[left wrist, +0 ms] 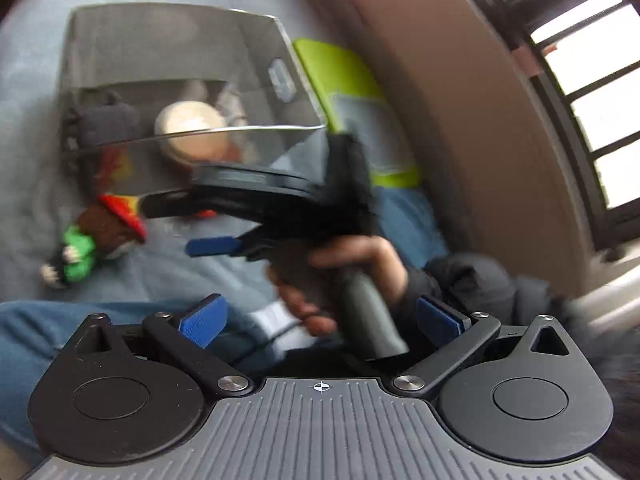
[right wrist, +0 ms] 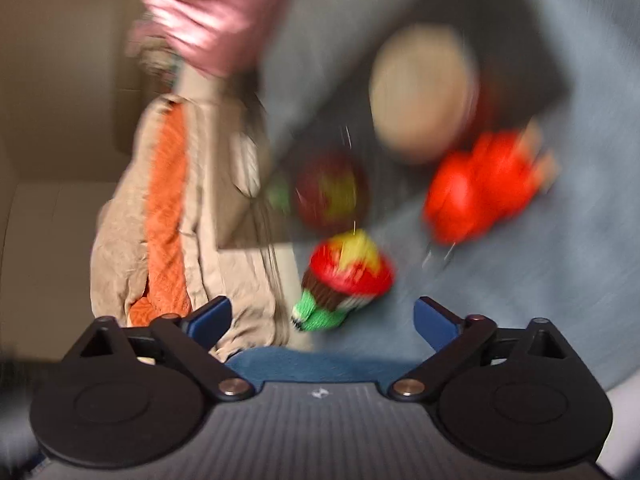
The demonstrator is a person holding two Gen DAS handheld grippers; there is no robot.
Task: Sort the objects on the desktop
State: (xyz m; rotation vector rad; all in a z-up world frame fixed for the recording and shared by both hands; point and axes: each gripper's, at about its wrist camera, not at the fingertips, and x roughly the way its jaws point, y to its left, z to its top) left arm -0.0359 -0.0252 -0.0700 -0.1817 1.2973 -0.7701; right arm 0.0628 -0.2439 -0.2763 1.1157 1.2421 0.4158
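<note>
Two hand-held grippers, both spread wide, nothing held. Left hand-held gripper [left wrist: 320, 320] low over blue cloth surface [left wrist: 36, 80]. Right hand-held gripper [left wrist: 224, 220] seen from the left wrist, hovering at front edge of clear smoky plastic box [left wrist: 172, 52]. Inside box: round beige disc [left wrist: 192, 128], dark grey plush toy [left wrist: 106, 122]. Knitted red-yellow-green doll [right wrist: 344, 284] outside, just beside box's near wall. Blurred bright red toy [right wrist: 480, 188] near box, contact unclear. Lime green flat case [left wrist: 340, 76] beside box.

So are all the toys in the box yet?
Not yet. The clear box already holds a round cream thing. Both the left gripper and right gripper are open and empty. The knitted doll and a red toy still lie outside.
</note>
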